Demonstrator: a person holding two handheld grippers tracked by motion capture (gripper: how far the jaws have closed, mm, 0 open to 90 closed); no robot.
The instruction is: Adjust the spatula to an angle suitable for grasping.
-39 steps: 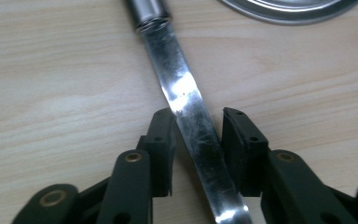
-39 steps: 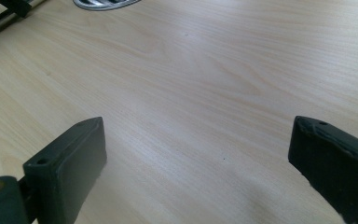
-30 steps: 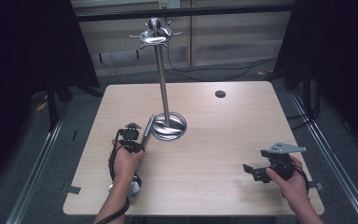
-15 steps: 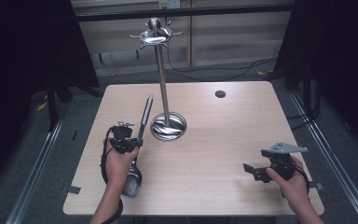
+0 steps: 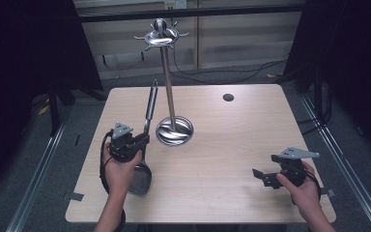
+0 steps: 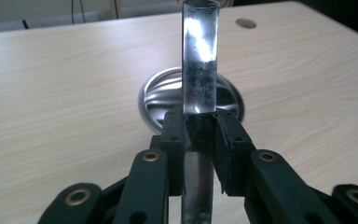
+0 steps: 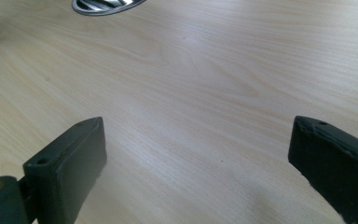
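A steel ladle [image 5: 150, 108] stands nearly upright at the table's left, handle up and bowl [image 5: 140, 178] down. My left gripper [image 5: 137, 142] is shut on its handle low down. In the left gripper view the pads [image 6: 175, 135] clamp the shiny handle [image 6: 199, 70], with the stand's round base [image 6: 158, 98] behind. The utensil stand [image 5: 168, 92] rises from its base [image 5: 174, 130] mid-table, with a ring of hooks [image 5: 160, 36] on top. My right gripper [image 5: 263, 178] rests open at the near right. In the right gripper view its jaws stand wide over bare wood [image 7: 198, 158].
A small dark round disc [image 5: 228, 97] sits on the wooden table [image 5: 251, 130] at the back right. Cables lie on the floor behind the table. Metal rails run along both sides. The stand's base edge [image 7: 105, 4] peeks in at the top of the right gripper view.
My left gripper has risen with the ladle. The handle has swung from leaning toward the stand's base to nearly upright. The right gripper has stayed put.
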